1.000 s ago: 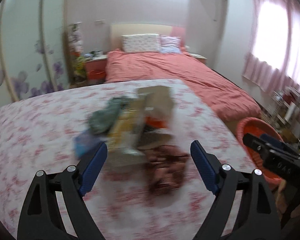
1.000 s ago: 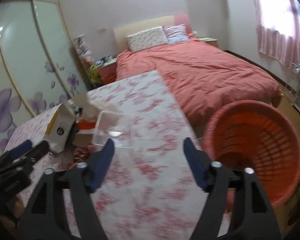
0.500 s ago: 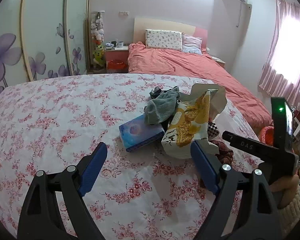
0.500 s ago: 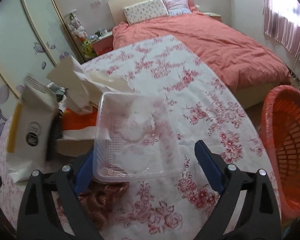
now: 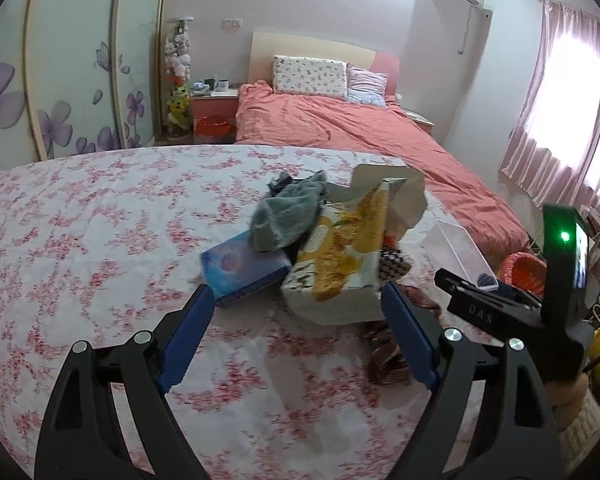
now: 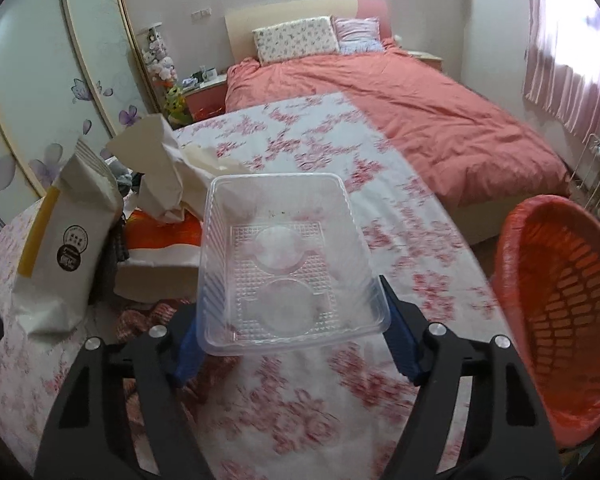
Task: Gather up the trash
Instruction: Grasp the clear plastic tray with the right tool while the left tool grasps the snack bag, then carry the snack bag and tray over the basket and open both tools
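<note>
The right tongs, spread around the clear tray, could crush or flick it away if they close fast, while the left tongs wait spread.

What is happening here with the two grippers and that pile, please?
A person is clearing trash from a floral-covered table. The right gripper is open around a clear tray, with the red basket just to its right. The left gripper hangs open before the pile: blue box, yellow bag, grey cloth.
</note>
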`<state>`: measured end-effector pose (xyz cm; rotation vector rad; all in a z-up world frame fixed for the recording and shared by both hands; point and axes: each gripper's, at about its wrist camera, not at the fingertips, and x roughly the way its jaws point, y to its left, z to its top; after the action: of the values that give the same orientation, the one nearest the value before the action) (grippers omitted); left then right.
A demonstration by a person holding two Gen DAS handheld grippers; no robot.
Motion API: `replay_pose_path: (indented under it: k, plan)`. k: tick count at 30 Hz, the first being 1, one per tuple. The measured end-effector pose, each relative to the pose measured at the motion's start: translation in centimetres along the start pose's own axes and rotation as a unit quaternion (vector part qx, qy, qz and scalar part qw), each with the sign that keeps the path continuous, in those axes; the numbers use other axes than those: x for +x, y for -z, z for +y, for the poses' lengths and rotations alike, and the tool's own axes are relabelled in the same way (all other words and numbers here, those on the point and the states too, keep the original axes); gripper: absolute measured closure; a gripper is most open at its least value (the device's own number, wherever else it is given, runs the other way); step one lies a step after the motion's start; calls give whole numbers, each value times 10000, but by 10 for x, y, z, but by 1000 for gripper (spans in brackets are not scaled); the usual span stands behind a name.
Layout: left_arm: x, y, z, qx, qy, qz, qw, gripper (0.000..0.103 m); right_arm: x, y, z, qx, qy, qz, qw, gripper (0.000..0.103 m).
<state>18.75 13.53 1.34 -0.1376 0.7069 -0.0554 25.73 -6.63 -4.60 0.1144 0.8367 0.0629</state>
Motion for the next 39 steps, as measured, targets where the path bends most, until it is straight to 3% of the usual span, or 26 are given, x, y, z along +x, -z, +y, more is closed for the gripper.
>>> replay_pose_path:
  k: [6,14,18,22,39]
  plan:
    - [8,-8,-26,192,-13,-61,9998,24,-16,8,-20,156,71,-48,9998,30]
    - [39,-13,-40,463,-185,207,9985,58,-26,15,-42,327,72,-51,9994,30]
    - [44,-13,-39,453,-45,301,9985,82,-29,18,-49,370,82,-47,9993,30]
    - [38,-13,-38,386,153,256,9988,92,-35,20,-52,399,80,-77,9991,30]
    - [-3,-24,-60,414,395,-137,9983,95,-84,21,-62,454,-28,-508,9977,30]
